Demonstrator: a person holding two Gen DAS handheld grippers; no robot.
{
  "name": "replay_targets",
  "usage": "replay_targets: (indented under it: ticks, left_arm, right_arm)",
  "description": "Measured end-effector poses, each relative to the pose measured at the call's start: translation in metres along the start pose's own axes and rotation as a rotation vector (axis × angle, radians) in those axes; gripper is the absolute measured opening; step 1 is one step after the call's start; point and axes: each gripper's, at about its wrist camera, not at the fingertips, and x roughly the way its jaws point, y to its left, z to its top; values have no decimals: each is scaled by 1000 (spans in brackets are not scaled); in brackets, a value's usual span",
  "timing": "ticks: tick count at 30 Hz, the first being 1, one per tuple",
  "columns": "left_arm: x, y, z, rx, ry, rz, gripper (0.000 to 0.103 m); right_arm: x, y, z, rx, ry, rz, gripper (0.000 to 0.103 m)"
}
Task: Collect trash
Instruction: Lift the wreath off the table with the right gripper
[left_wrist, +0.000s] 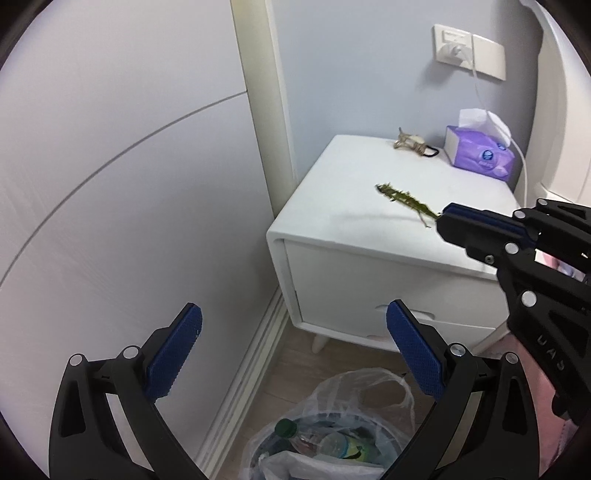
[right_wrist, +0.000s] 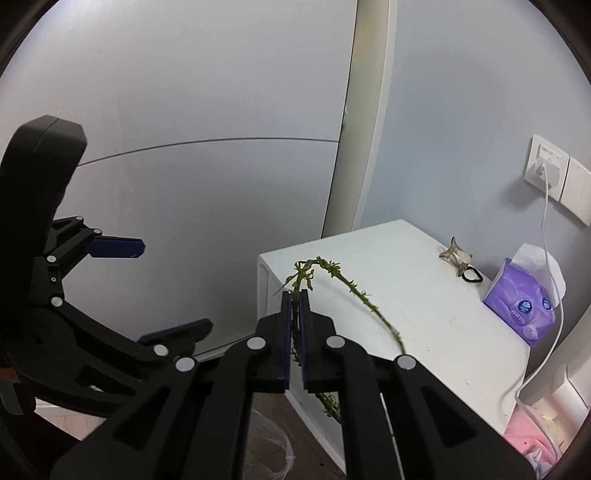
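Beside the white nightstand (left_wrist: 354, 206), over a trash bin lined with a clear plastic bag (left_wrist: 354, 406) and already holding bottles, you were mid-collection. Your left gripper (left_wrist: 291, 354) hung empty above the bin, jaws spread wide. Your right gripper (right_wrist: 294, 332) had its blue pads pressed together on a green plant sprig (right_wrist: 354, 291), whose free end trailed over the nightstand top. A purple tissue box (left_wrist: 480, 153) and a hair clip (left_wrist: 408, 142) sat at the back. The next move, likely, called for carrying the sprig over the bag and letting go.
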Motion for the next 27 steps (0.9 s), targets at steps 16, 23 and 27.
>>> replay_targets:
  ticks: [16, 23, 27]
  left_arm:
    - [-67, -24, -2, 42, -65, 9, 97]
    - [-88, -28, -11, 43, -81, 16, 97]
    - [-100, -24, -20, 31, -85, 31, 97]
  right_arm:
    - [-51, 9, 7, 22, -31, 39, 6]
    - [-71, 21, 8, 2, -47, 51, 6]
    - [-80, 34, 8, -16, -51, 67, 6]
